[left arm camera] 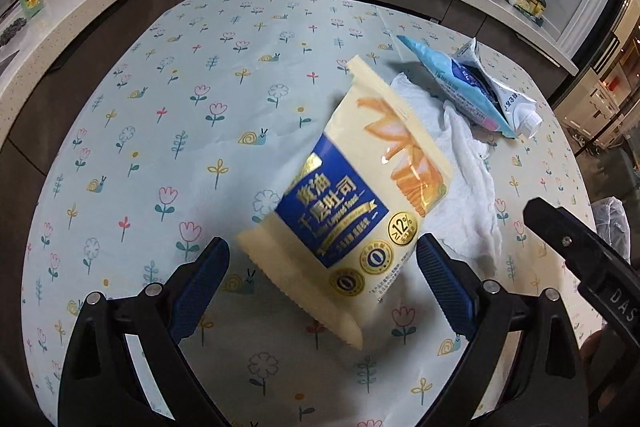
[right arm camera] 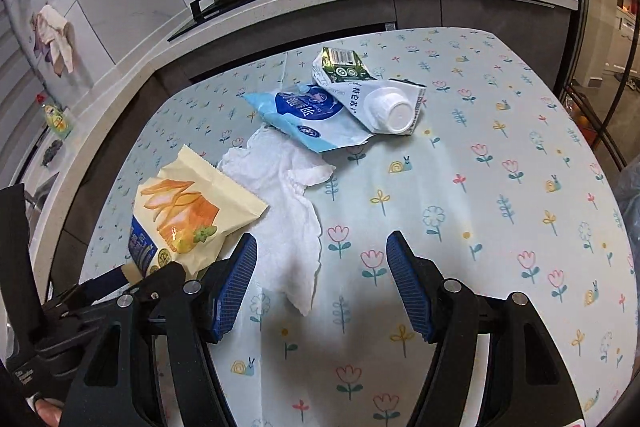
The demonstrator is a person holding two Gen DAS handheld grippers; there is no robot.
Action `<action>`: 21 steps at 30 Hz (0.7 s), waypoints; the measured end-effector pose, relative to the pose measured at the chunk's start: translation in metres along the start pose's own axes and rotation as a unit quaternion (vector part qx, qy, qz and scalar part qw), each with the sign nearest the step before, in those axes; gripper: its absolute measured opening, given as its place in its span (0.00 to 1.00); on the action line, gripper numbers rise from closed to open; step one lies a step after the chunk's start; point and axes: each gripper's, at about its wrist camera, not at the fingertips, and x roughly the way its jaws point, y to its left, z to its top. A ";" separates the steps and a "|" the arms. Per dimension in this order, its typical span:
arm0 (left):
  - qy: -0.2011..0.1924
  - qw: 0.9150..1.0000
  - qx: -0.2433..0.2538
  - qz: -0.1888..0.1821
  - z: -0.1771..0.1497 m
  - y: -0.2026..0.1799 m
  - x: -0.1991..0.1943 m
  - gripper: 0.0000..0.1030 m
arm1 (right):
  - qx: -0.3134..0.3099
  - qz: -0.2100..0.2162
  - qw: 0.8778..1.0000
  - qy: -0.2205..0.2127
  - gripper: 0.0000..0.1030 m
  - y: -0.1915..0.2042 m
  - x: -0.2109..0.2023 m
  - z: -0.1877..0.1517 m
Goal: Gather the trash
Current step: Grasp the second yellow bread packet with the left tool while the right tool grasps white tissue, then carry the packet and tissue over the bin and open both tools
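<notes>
Four pieces of trash lie in a loose line across the flowered table (right arm camera: 500,187): a yellow toast bag (left arm camera: 352,203), a crumpled white paper towel (right arm camera: 288,203), a flat blue wrapper (right arm camera: 308,115) and a crushed milk carton (right arm camera: 372,91). The bag's far end overlaps the paper towel, the towel reaches the wrapper, and the carton lies on the wrapper's far side, so each has to be lifted off its neighbour.

The left gripper (left arm camera: 322,267) hangs tilted down over the near end of the toast bag, its blue pads wide apart on either side and not pressing on it; that spread looks meant to straddle the bag's width before closing. The right gripper (right arm camera: 322,267) points down at the table just beside the near tail of the paper towel, its fingers apart with only bare tablecloth between them. It holds nothing. Judging by this, the towel seems its likely target, while the left hand takes the bag.
</notes>
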 end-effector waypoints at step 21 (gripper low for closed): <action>-0.026 1.000 -0.007 -0.006 0.012 0.012 -0.031 0.40 | -0.055 0.012 0.998 0.011 0.04 0.031 0.037 0.005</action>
